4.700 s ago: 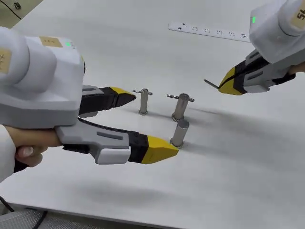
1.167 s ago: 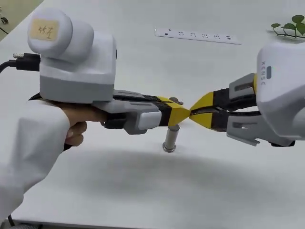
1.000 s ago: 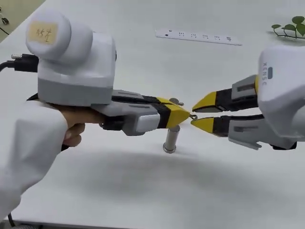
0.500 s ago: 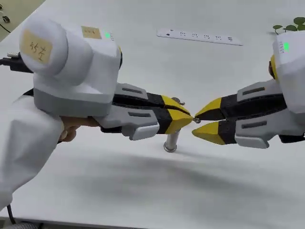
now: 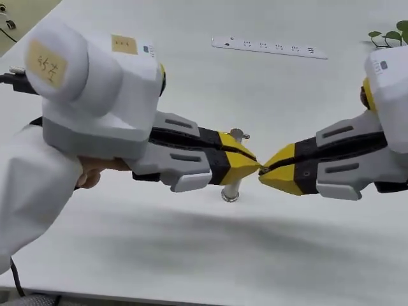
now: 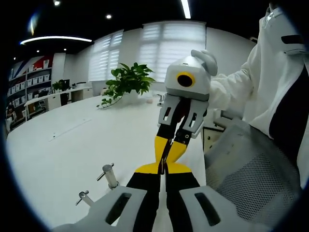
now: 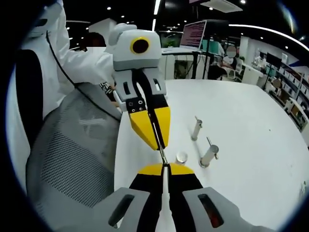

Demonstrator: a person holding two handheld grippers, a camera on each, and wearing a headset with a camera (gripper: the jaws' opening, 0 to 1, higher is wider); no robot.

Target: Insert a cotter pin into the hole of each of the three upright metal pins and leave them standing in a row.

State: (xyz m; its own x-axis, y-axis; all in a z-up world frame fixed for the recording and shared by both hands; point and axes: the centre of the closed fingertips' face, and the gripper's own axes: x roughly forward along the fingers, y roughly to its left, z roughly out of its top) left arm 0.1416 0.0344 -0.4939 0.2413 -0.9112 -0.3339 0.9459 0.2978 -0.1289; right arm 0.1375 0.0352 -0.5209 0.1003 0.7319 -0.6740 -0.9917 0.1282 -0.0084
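The left gripper (image 5: pixel 254 164) and the right gripper (image 5: pixel 264 173) meet tip to tip above the white table (image 5: pixel 191 255), yellow jaw ends almost touching. Both have their jaws pressed together. In the right gripper view a thin cotter pin (image 7: pixel 160 145) runs in a straight line out from between the left gripper's jaws and into the tips of the right gripper's jaws, so each tool pinches one end of it.

Just beneath that meeting point stands the bare metal pin (image 5: pixel 230 190), upright on the table. Its top is hidden behind the left jaws in the head view. In the right gripper view its round top sits just beside the cotter pin's lower end, apart from it and with nothing through it.

Two more upright pins stand behind it, each with a cotter pin already crossing its head: the nearer fitted pin (image 7: pixel 210 155) and the farther fitted pin (image 7: pixel 196 128). They stand close together, near the bare one.

Farther off, a white power strip (image 5: pixel 269 47) lies flat on the table, and a green plant (image 5: pixel 390 33) sits at the far right edge.
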